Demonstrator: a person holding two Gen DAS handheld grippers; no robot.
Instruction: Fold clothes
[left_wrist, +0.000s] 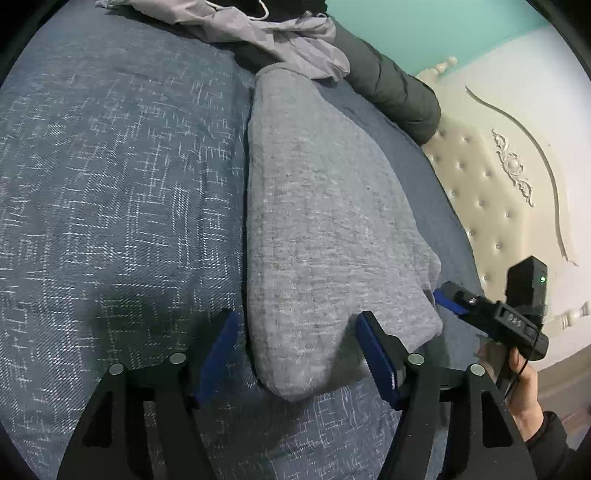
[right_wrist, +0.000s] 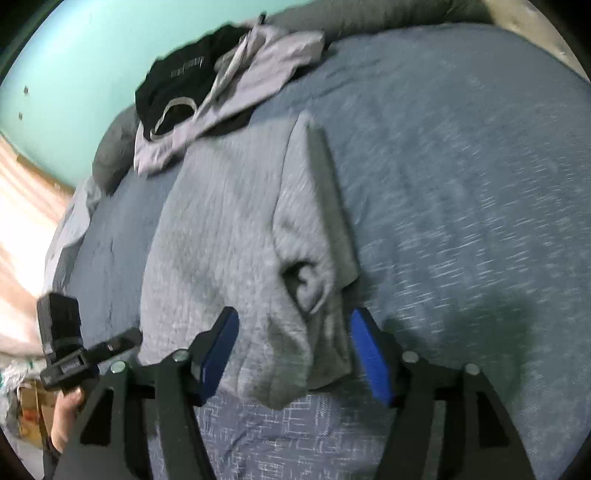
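Grey folded garment (left_wrist: 325, 229) flat on blue bed cover (left_wrist: 110, 184), near edge between spread fingers of left tool (left_wrist: 297, 354). Right tool (right_wrist: 295, 354) likewise spread over garment's near corner, gripping nothing. Lilac clothes (right_wrist: 251, 74) heaped beyond.

We see a folded garment (left_wrist: 325, 229) lying flat on the bed cover (left_wrist: 122, 192), stretching away from us. Its near end sits between the fingers of the left gripper (left_wrist: 295, 354). The right gripper (left_wrist: 447, 299) is just beside the garment's right edge. From the right wrist view, the near end lies between the right gripper's (right_wrist: 295, 350) fingers too. At the far end, a pile of clothes (right_wrist: 221, 88) rests on the cover, maybe overlapping the garment. A headboard (left_wrist: 491, 192) stands to the right.
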